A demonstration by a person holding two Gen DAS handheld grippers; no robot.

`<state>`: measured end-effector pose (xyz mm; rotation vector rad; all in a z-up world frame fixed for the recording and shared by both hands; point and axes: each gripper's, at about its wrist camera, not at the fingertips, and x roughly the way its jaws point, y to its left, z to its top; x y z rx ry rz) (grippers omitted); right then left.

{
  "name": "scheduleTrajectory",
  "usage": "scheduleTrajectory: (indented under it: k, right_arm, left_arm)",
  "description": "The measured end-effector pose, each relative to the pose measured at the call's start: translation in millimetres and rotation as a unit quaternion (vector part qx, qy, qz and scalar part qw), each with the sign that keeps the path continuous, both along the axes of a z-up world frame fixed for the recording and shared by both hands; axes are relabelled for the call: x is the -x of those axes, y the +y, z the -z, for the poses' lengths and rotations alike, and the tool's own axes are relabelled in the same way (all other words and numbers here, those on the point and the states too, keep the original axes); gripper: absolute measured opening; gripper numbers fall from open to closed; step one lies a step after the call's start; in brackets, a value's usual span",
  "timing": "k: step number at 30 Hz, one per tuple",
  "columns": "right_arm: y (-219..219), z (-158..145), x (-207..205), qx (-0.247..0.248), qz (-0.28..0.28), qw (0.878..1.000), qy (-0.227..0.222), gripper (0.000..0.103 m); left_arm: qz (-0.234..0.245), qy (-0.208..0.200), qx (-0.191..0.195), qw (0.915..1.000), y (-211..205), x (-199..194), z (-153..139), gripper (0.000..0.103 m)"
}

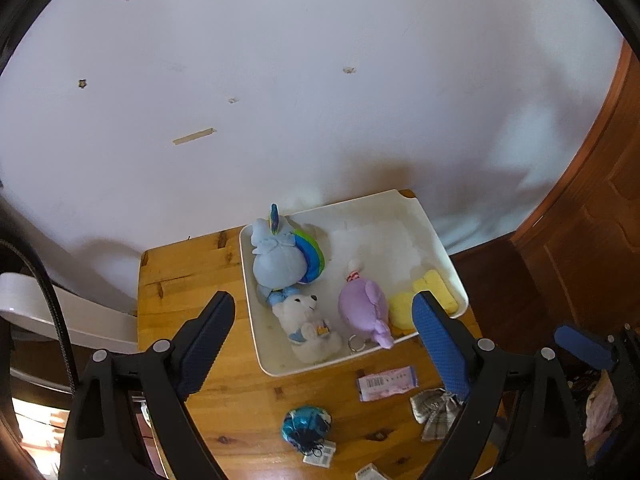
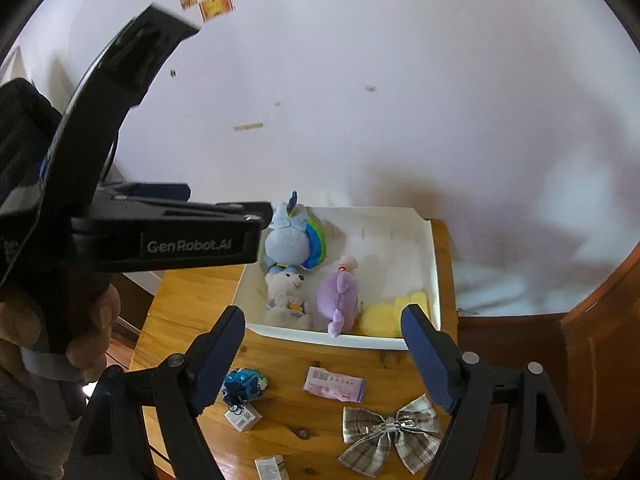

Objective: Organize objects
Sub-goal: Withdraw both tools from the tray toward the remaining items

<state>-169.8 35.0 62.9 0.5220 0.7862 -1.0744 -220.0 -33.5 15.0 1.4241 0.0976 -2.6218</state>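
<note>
A white tray [image 1: 440,240] [image 2: 434,264] on the wooden table [image 1: 180,268] [image 2: 188,300] holds a blue plush [image 1: 276,264] [image 2: 288,244], a white bear [image 1: 304,324] [image 2: 286,292], a purple plush [image 1: 364,304] [image 2: 340,300] and a yellow plush [image 1: 424,296] [image 2: 384,314]. On the table in front lie a blue pouch [image 1: 306,426] [image 2: 244,386], a pink packet [image 1: 386,382] [image 2: 334,388] and a plaid bow [image 1: 434,410] [image 2: 388,432]. My left gripper [image 1: 324,332] and right gripper [image 2: 324,352] are both open and empty, above the table's near side.
Small boxes [image 2: 242,418] [image 2: 272,468] lie near the front edge. The left gripper's body [image 2: 160,236] crosses the right wrist view at left. A white wall stands behind, and a wooden door [image 1: 592,220] at right.
</note>
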Motion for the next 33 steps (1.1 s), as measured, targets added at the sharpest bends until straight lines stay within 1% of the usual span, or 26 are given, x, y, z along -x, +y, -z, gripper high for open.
scheduleTrajectory:
  k: [3,5,8,14,18,23,27,29,33]
  right_arm:
    - [12,-6,11,0.017,0.007,1.0,-0.009,0.081]
    - [19,-8,17,0.032,0.018,0.999,-0.005,0.081]
    - [32,-8,27,0.052,0.026,0.998,0.01,0.081]
    - [62,-10,40,0.072,0.006,0.996,0.045,0.081]
    - [78,-13,50,0.074,0.002,0.997,0.035,0.081]
    - [97,-14,62,0.085,0.015,0.996,0.019,0.081]
    - [107,-11,71,0.077,0.018,0.997,0.007,0.081]
    - [112,-8,74,0.077,0.018,0.997,0.007,0.081]
    - [122,0,77,0.084,0.02,0.996,0.022,0.081]
  left_arm:
    - [-0.003,0.007,-0.005,1.0,4,-14,-5,0.092]
    - [-0.007,0.011,-0.008,0.9999,5,-22,-5,0.092]
    - [-0.015,0.01,-0.019,0.9997,6,-33,-3,0.092]
    - [-0.027,0.011,-0.042,0.9987,11,-57,3,0.092]
    - [-0.029,0.014,-0.056,0.998,16,-72,4,0.092]
    - [-0.027,0.023,-0.058,0.9977,25,-91,4,0.092]
    - [-0.027,0.025,-0.064,0.9972,29,-105,7,0.093]
    - [-0.031,0.026,-0.067,0.9969,30,-111,9,0.093]
    - [-0.037,0.032,-0.075,0.996,32,-127,14,0.093]
